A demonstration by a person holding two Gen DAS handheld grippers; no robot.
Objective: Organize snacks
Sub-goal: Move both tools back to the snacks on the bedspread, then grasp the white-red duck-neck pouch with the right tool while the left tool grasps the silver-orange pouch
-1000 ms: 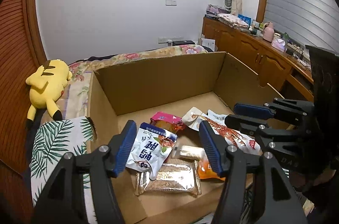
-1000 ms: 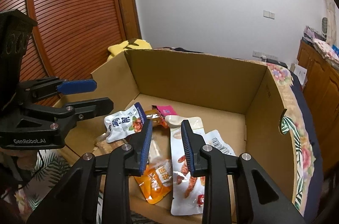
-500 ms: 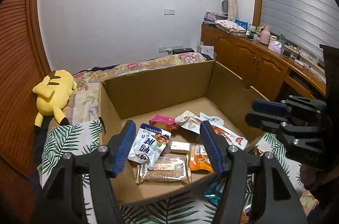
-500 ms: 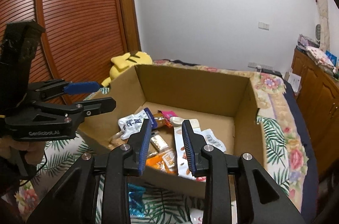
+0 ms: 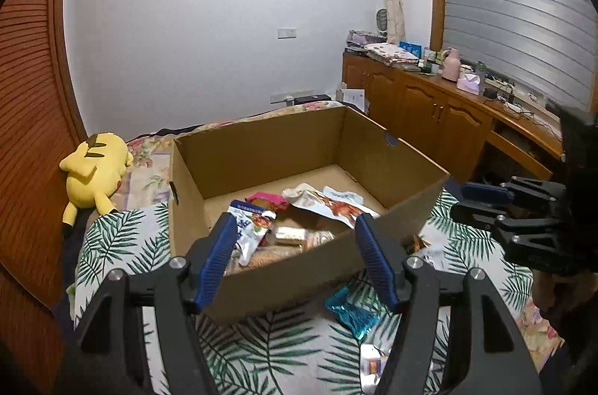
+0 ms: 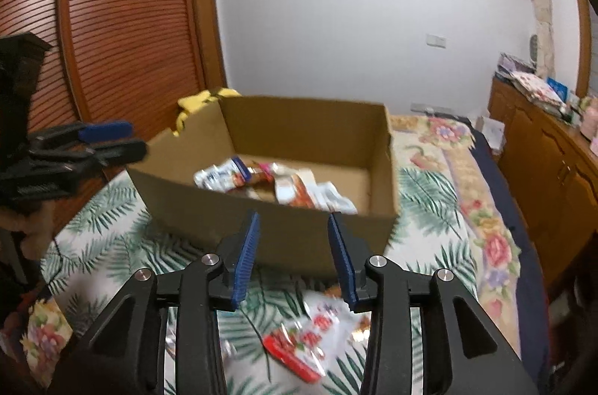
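The right wrist view is smeared with motion blur, so the print on the packets cannot be read there, and the near wall of the box hides the lowest snacks in both views. The left wrist view is sharp: inside the box lie a white-and-blue pouch, a pink packet, a long white-and-red pouch and small bars partly hidden behind the near wall. The long pouch runs with its long axis from the box's middle toward the near right corner; the white-and-blue pouch lies lengthwise toward the near wall. Only the left view shows a teal wrapper on the leaf-print bedspread just outside the box, and a yellow plush fully; the right view shows only its top behind the box's corner. Only the right view shows a red-and-white pouch on the bedspread below the fingers, cut off by them. The left gripper is opening, moderately wide, nothing between its jaws. The right gripper is narrower and opening too, also empty. Each gripper appears at the edge of the other's view, cropped.
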